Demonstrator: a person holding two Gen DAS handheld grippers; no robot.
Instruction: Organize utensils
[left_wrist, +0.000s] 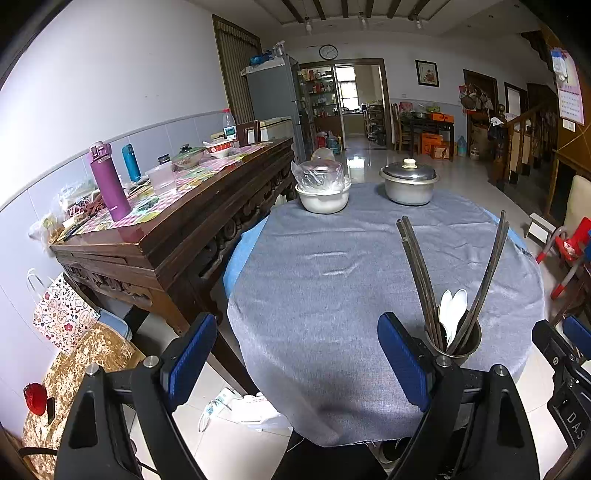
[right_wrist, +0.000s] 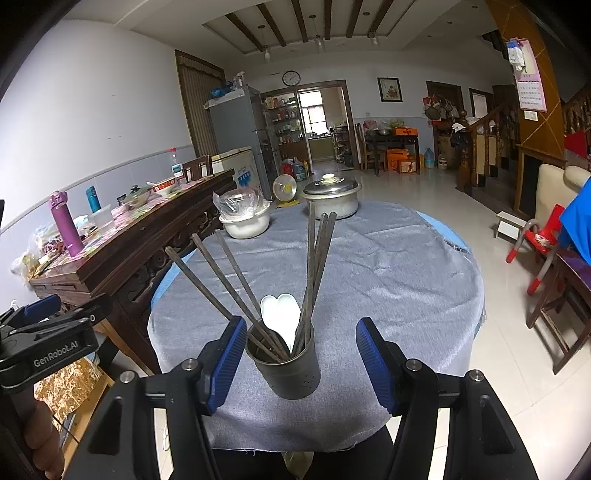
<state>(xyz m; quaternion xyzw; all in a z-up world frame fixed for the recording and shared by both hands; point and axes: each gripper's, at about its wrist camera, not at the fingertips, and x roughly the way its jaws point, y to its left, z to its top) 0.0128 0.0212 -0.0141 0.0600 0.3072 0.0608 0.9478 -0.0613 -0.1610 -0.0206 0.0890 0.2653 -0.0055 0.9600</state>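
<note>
We are holding the right gripper (right_wrist: 301, 365) with its blue-padded fingers (right_wrist: 225, 365) spread wide, one on either side of the dark metal utensil holder (right_wrist: 286, 363) and neither touching it. We are keeping the left gripper (left_wrist: 295, 362) equally wide apart, clasping nothing, above the near edge of the grey tablecloth (left_wrist: 332, 266); the holder (left_wrist: 461, 341) is standing just beyond its right-hand finger (left_wrist: 404, 360).

The holder is standing upright near the front rim of the round table, which the cloth is covering. Inside it, dark chopsticks (right_wrist: 236, 288) are fanning out to the left and another cluster (right_wrist: 317, 266) is leaning nearly upright, while two white spoons (right_wrist: 280, 314) are resting between them, bowls upward.

At the far side of the cloth, a white bowl under a plastic bag (right_wrist: 243, 218) is sitting to the left and a lidded metal pot (right_wrist: 332, 199) to the right, well apart from the holder.

Beside the table, on the left, a carved wooden sideboard (left_wrist: 177, 236) is carrying a purple flask (left_wrist: 109, 184), a teal bottle (left_wrist: 131, 162) and assorted dishes.
</note>
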